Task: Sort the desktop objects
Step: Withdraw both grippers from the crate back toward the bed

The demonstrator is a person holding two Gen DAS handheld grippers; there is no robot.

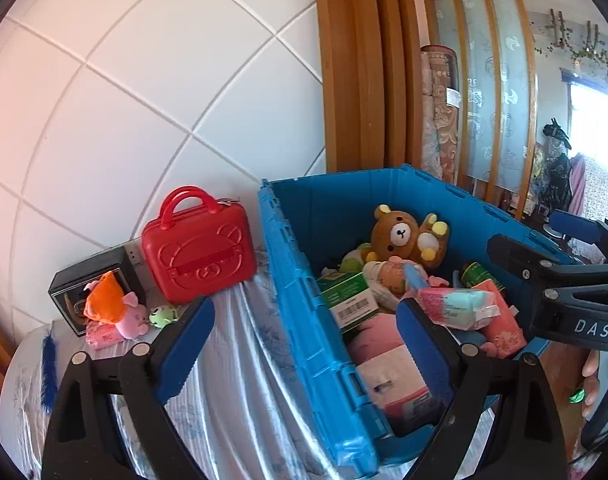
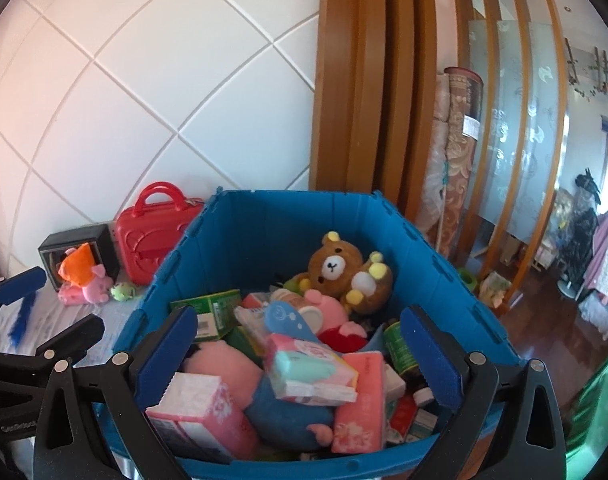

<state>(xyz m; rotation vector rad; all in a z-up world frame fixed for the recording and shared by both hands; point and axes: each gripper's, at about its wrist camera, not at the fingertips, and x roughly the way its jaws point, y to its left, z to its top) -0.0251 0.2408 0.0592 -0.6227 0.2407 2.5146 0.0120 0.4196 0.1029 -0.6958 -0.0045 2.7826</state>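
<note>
A blue plastic crate point(image 1: 300, 300) point(image 2: 288, 216) stands on the cloth-covered table, full of mixed items: a brown teddy bear point(image 1: 408, 236) point(image 2: 344, 268), a green box point(image 1: 348, 296) point(image 2: 210, 312), pink tissue packs point(image 2: 360, 400), a green can point(image 2: 400, 346) and pink plush toys. My left gripper point(image 1: 304, 348) is open and empty, straddling the crate's left wall. My right gripper point(image 2: 300, 360) is open and empty above the crate's near side; it also shows in the left wrist view point(image 1: 552, 256).
A red toy suitcase point(image 1: 198, 256) point(image 2: 156, 232) stands by the tiled wall. Beside it are a black box point(image 1: 92, 284), an orange and pink plush point(image 1: 112, 308), a small green toy point(image 1: 162, 316) and a blue feather point(image 1: 48, 372). A wooden door frame and rolled rugs stand behind.
</note>
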